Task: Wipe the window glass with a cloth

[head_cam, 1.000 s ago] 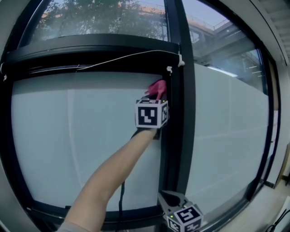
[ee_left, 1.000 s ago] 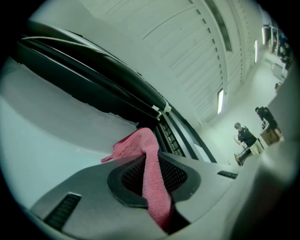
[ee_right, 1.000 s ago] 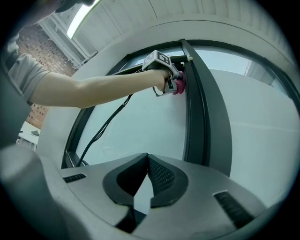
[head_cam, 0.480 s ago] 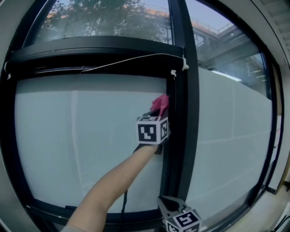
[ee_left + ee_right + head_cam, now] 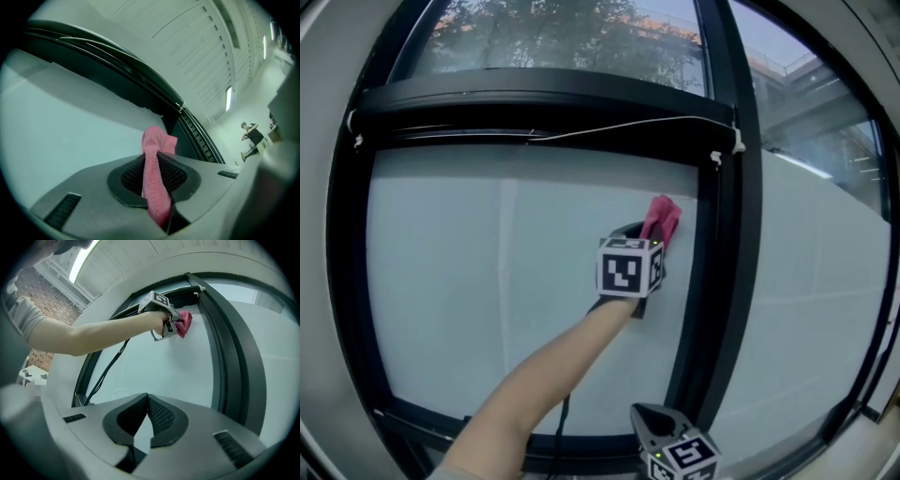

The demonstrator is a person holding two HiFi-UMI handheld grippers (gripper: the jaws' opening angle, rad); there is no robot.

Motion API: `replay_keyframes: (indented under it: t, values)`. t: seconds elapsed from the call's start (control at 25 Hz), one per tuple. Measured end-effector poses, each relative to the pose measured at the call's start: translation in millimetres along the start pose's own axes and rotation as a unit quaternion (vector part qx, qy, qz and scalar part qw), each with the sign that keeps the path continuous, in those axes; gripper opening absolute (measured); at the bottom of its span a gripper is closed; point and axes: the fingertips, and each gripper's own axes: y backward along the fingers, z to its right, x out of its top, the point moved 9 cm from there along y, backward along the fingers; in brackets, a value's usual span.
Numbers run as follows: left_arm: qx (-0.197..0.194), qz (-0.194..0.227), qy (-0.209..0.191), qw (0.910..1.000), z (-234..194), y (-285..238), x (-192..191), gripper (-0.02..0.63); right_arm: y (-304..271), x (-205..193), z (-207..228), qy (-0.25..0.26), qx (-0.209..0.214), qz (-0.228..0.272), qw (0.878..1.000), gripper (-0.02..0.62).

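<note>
Left tool (image 5: 651, 242) is clamped tight on the pink cloth (image 5: 662, 220). In the left gripper view you can see the cloth (image 5: 155, 164) pinched right between the jaws, with a bunched end sticking out past the tips. That end sits up against the window glass (image 5: 487, 281), in the upper right part of the big pane. It's just beside the dark upright frame post (image 5: 719, 244) and a bit below the top bar of the frame.

The arm (image 5: 544, 375) reaches up from the bottom of the head view. The marker cube (image 5: 629, 267) faces back at the camera, so it hides most of the tool from there. From the right gripper view the cloth (image 5: 183, 323) looks like it's touching the glass, though the exact contact is hard to make out. A black cable (image 5: 105, 371) hangs down from the left tool (image 5: 169, 329) along the pane.

Right tool (image 5: 649, 417) is low down at the bottom edge, near the foot of the frame post and well apart from the cloth. Its jaws (image 5: 140, 427) are closed tip to tip with nothing in them.

Other stuff: a thin white cord (image 5: 609, 127) runs along the top bar, and there are trees (image 5: 562, 37) through the upper pane. A person (image 5: 251, 137) stands far off in the left gripper view.
</note>
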Motion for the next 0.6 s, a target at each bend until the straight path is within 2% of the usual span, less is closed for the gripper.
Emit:
replay_keyframes:
  t: [0.28, 0.6]
  values:
    - [0.038, -0.002, 0.001, 0.9993, -58, 43, 13, 0.064, -32, 11, -39, 0.009, 0.037, 0.0, 0.999, 0.003]
    - [0.084, -0.014, -0.019, 0.9961, -135, 105, 29, 0.064, -86, 18, -107, 0.01, 0.1, 0.012, 0.995, 0.003]
